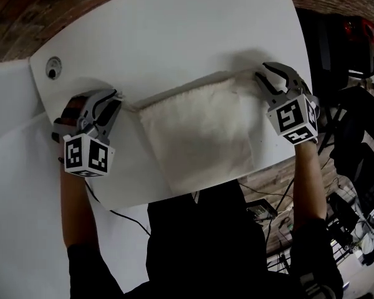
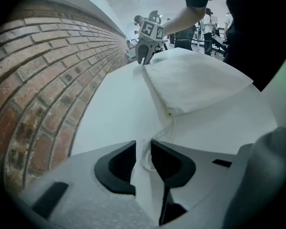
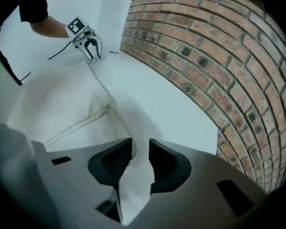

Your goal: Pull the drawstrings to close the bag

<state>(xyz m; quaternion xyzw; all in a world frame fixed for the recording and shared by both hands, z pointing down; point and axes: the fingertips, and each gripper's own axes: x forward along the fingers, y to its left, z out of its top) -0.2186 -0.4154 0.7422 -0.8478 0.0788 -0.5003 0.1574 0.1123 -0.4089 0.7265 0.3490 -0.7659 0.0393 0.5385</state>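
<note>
A cream drawstring bag point(image 1: 199, 136) lies flat on the white table point(image 1: 174, 36), its mouth edge towards the far side. My left gripper point(image 1: 115, 101) is at the bag's left corner. In the left gripper view a loop of drawstring point(image 2: 146, 158) lies between the jaws of this gripper point(image 2: 143, 149), with a gap on both sides: open. My right gripper point(image 1: 265, 73) is at the bag's right corner. In the right gripper view the other drawstring point(image 3: 120, 119) curves from the bag point(image 3: 57, 104) into the gap of that gripper point(image 3: 140, 149), also open.
A brick wall point(image 2: 33, 80) runs along the far side of the table. A round grommet point(image 1: 53, 67) sits in the tabletop at the far left. A black cable point(image 1: 121, 217) hangs below the near edge. Dark equipment point(image 1: 355, 185) stands off the table's right end.
</note>
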